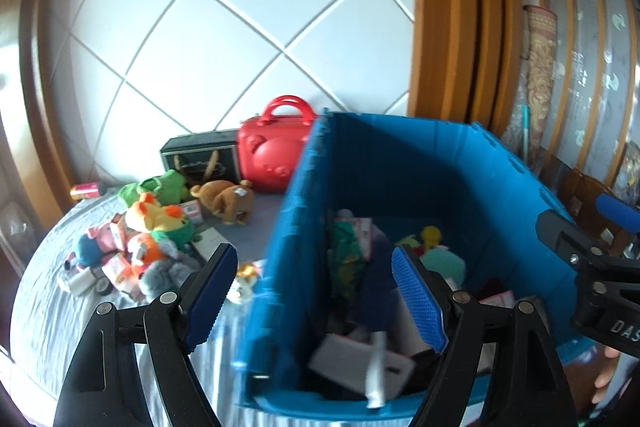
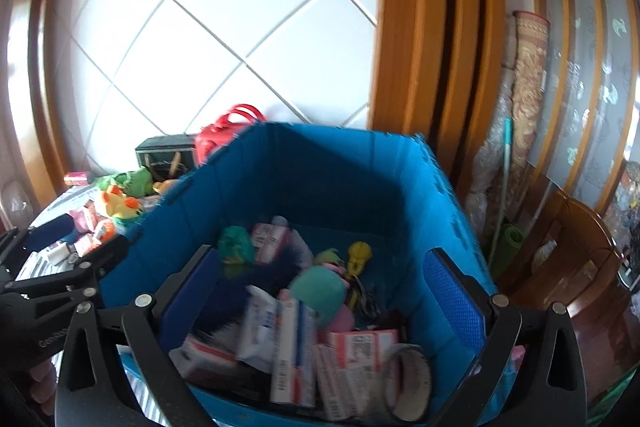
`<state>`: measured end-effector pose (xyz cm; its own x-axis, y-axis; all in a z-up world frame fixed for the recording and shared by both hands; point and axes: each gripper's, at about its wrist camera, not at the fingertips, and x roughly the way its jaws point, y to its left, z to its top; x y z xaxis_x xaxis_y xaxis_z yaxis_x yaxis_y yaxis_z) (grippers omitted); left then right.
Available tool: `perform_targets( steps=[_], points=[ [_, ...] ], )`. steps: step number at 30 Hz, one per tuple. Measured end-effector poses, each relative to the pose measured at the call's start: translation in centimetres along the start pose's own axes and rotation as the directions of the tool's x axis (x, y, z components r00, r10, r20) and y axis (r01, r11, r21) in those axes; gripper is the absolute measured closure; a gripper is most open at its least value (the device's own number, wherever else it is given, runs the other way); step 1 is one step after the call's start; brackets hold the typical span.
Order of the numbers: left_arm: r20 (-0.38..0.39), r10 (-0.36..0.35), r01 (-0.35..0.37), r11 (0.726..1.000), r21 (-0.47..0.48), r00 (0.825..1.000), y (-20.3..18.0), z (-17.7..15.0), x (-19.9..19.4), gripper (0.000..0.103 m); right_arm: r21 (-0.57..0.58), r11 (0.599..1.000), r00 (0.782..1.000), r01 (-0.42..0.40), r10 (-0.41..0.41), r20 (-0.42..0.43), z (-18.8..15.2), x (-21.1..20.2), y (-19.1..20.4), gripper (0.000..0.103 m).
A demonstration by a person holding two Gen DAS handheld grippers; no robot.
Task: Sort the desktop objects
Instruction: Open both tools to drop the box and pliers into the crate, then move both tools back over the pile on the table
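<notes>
A blue folding crate (image 1: 404, 163) (image 2: 320, 167) stands on the cloth-covered table and holds small cartons (image 2: 292, 351), a teal plush ball (image 2: 318, 287), a roll of tape (image 2: 408, 379) and other bits. My left gripper (image 1: 314, 253) is open, its fingers either side of the crate's left wall, with nothing gripped. My right gripper (image 2: 320, 259) is open wide over the crate's contents and holds nothing. Left of the crate lies a heap of plush toys (image 1: 152, 227) with a brown bear (image 1: 228, 199).
A red carry case (image 1: 272, 155) and a black box (image 1: 204, 159) stand against the tiled wall behind the toys. A pink can (image 1: 86, 191) lies at the table's far left. Rolled rugs (image 2: 528, 87) and wooden furniture (image 2: 576, 267) fill the right side.
</notes>
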<state>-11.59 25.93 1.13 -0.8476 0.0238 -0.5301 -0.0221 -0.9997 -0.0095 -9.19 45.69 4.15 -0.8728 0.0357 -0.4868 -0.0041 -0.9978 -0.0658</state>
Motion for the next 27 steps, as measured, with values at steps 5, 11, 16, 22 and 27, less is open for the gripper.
perform_targets(
  steps=[5, 11, 16, 22, 27],
  points=[
    [0.0, 0.046, -0.046, 0.998, -0.041, 0.999, 7.1, -0.4, -0.4, 0.023, -0.044, 0.997, 0.998, -0.056, 0.057, 0.027, 1.1, -0.2, 7.1, 0.0],
    [-0.025, 0.119, -0.121, 0.99, -0.076, 0.993, 17.6, -1.9, -0.5, 0.023, -0.08, 0.989, 0.991, -0.128, 0.13, 0.017, 1.4, 0.4, 17.2, 0.0],
    [-0.075, 0.182, -0.19, 0.976, -0.111, 0.98, 26.0, -4.0, 0.0, 0.023, -0.109, 0.975, 0.981, -0.191, 0.191, -0.01, 0.5, 1.6, 26.1, 0.0],
    [-0.145, 0.219, -0.239, 0.961, -0.136, 0.965, 32.7, -6.7, 0.9, 0.023, -0.134, 0.958, 0.965, -0.253, 0.241, -0.104, -1.7, 3.9, 34.4, 0.0],
    [-0.232, 0.238, -0.282, 0.942, -0.179, 0.943, 36.3, -9.0, 3.1, 0.023, -0.175, 0.939, 0.943, -0.297, 0.259, -0.211, -3.8, 6.6, 38.7, 0.0]
  ],
)
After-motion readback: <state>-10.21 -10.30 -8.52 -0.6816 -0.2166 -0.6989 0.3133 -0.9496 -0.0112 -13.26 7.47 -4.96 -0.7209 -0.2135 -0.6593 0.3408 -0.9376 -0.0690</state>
